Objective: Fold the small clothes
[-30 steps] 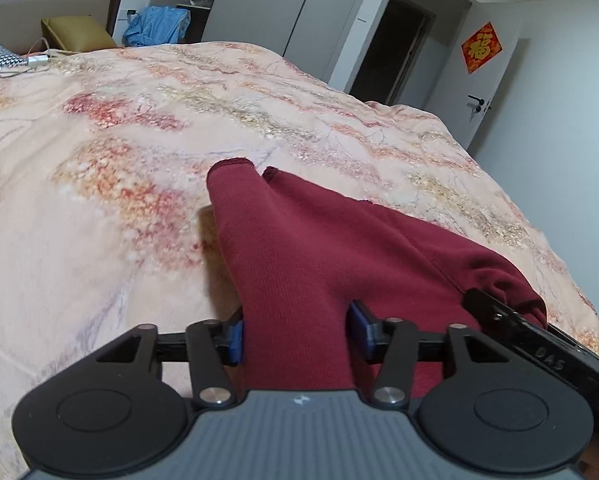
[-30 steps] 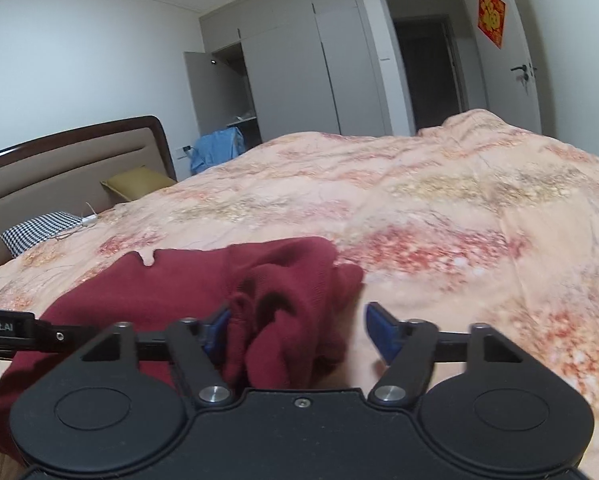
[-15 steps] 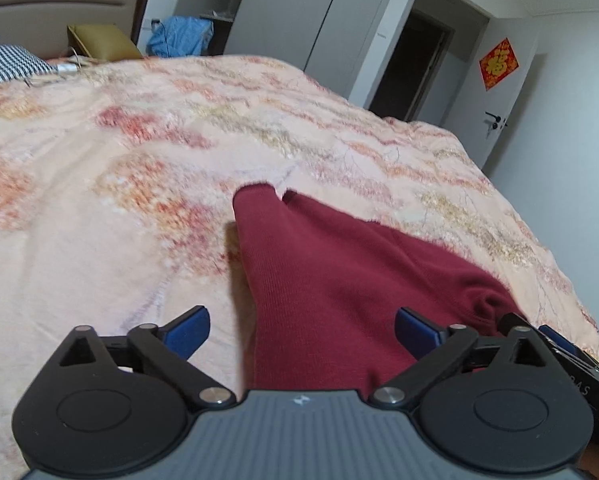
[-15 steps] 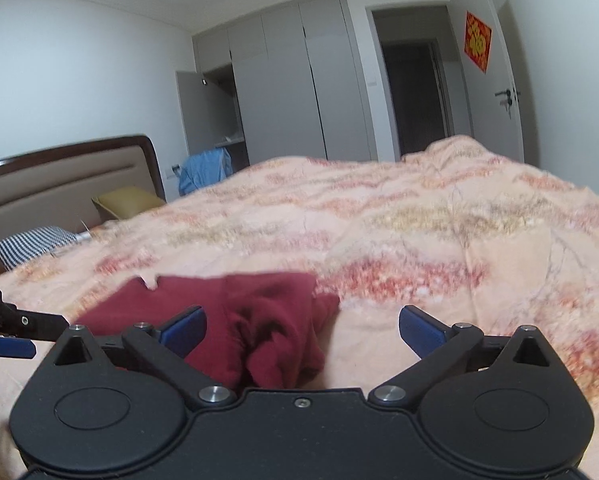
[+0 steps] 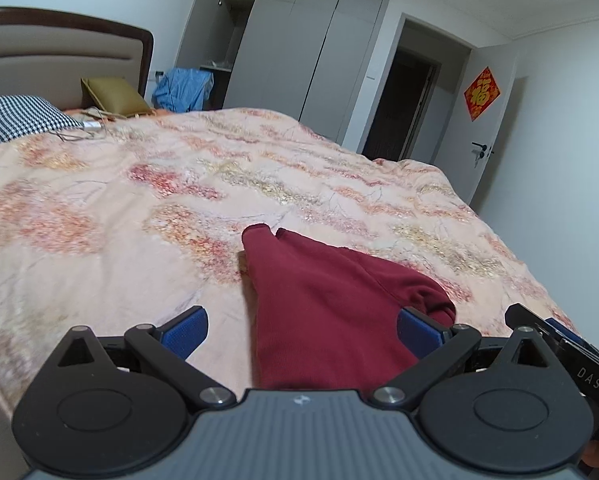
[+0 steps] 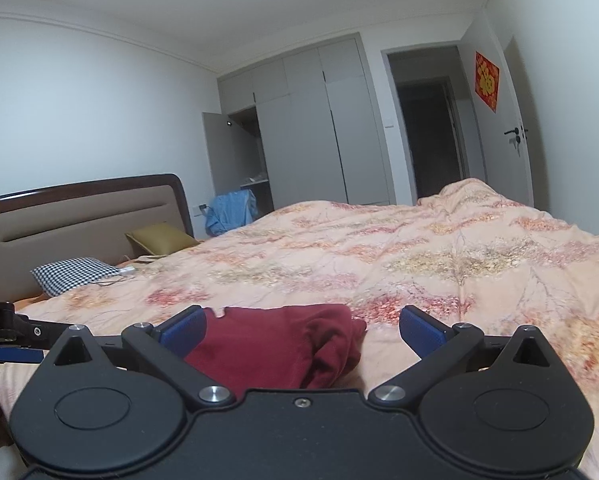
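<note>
A dark red garment (image 5: 331,304) lies folded on the floral bedspread (image 5: 139,208), one narrow end pointing away. My left gripper (image 5: 301,330) is open and empty, raised above the garment's near end. In the right wrist view the garment (image 6: 283,340) lies low between the blue pads, its right end bunched. My right gripper (image 6: 301,326) is open and empty, lifted above it. The right gripper (image 5: 559,344) shows at the left wrist view's right edge, and the left gripper (image 6: 3,332) at the right wrist view's left edge.
A checked pillow (image 5: 19,118) and an olive cushion (image 5: 113,96) lie at the headboard (image 6: 75,216). A cable and charger (image 5: 87,128) lie beside the pillow. Blue clothing (image 5: 183,90) hangs by the grey wardrobe (image 6: 311,136). An open doorway (image 6: 427,136) is at the far end.
Both grippers opened and let go of the red garment, then lifted up and back. The garment now lies on the bedspread.
</note>
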`<state>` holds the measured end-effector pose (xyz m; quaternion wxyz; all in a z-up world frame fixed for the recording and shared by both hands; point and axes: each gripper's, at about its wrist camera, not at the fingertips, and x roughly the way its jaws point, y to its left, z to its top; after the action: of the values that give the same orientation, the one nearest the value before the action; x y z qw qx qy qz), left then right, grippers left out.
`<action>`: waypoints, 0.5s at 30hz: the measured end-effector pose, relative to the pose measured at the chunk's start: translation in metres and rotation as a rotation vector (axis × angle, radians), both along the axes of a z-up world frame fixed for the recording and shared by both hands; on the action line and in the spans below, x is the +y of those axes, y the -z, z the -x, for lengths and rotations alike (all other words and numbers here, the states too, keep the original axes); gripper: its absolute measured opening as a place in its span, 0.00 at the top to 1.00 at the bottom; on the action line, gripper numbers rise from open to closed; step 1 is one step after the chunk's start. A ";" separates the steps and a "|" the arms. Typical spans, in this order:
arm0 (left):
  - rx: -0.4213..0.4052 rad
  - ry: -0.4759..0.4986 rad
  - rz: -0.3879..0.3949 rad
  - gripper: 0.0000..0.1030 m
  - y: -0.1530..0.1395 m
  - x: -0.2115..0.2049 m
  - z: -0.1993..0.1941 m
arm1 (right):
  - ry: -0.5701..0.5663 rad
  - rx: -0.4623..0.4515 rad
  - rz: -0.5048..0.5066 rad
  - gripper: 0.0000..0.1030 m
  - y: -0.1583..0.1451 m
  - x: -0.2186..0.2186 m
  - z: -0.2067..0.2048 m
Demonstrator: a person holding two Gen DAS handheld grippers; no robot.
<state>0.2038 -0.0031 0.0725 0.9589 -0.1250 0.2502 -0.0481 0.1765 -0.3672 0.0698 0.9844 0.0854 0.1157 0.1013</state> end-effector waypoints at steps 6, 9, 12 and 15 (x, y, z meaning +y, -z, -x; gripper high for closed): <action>-0.044 -0.010 -0.024 0.00 -0.005 0.000 0.061 | -0.015 -0.032 0.004 0.01 -0.005 0.007 0.057; -0.063 -0.022 -0.029 0.00 -0.003 0.002 0.088 | -0.021 -0.047 0.012 0.01 -0.002 0.010 0.083; -0.077 -0.044 -0.039 0.00 0.001 0.006 0.112 | -0.020 -0.054 0.025 0.01 0.004 0.016 0.104; -0.095 -0.069 -0.047 0.00 0.008 0.009 0.133 | -0.006 -0.054 0.028 0.01 0.012 0.023 0.124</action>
<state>0.0707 0.0060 0.0643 0.9734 -0.1084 0.2011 -0.0150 0.0525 -0.3445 0.0574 0.9880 0.0683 0.0906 0.1050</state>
